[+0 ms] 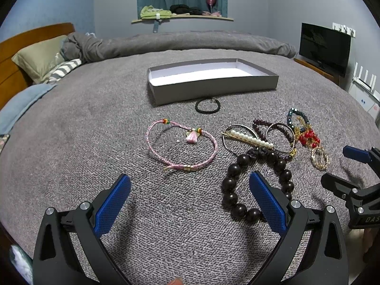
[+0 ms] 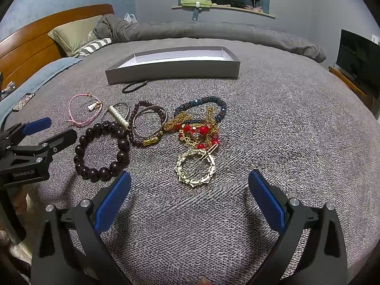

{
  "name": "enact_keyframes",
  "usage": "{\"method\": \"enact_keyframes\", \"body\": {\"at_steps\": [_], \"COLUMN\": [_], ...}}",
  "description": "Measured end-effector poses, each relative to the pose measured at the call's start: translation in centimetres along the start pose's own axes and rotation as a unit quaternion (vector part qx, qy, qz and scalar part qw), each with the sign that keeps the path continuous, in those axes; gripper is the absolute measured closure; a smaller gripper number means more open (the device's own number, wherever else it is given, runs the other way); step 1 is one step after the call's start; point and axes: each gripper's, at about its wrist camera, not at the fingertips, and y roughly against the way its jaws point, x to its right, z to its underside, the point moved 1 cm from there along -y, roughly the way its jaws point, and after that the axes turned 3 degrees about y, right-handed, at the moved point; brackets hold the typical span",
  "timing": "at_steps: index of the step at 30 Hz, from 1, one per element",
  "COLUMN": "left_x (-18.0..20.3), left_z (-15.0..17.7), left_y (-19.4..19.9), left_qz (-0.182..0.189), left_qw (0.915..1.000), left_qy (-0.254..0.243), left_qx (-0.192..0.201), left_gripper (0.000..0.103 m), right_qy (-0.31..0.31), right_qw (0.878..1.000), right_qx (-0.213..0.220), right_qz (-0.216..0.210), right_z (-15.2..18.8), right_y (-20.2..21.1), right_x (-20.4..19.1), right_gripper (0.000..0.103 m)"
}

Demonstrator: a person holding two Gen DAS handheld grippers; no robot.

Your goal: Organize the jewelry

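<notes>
My left gripper (image 1: 190, 182) is wide open with the pink bracelet (image 1: 181, 146) lying straight ahead, nearer than my right gripper (image 2: 190, 182), open too.

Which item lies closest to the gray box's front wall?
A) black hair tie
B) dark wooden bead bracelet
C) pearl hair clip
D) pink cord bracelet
A: the black hair tie sits just in front of the gray box; the other pieces lie nearer the grippers.
</notes>
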Motion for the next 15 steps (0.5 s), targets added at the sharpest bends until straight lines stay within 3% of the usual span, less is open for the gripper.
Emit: {"method": "enact_keyframes", "body": {"at_steps": [15], "left_x": [-0.31], "left_z": [0.12], "left_y": [-0.80], "left_qz": [0.006], "left_qw": [0.9999], "left_qy": [0.010], "left_qx": [-0.010], "left_gripper": [0.002], "right_qy": [-0.001], "right_qw": [1.000], "right_qx": [-0.001], "right_qz": [-0.001], "right_z": [-0.07], "right_y": [-0.04], "right_x": [0.11], "right_gripper": [0.005]}}
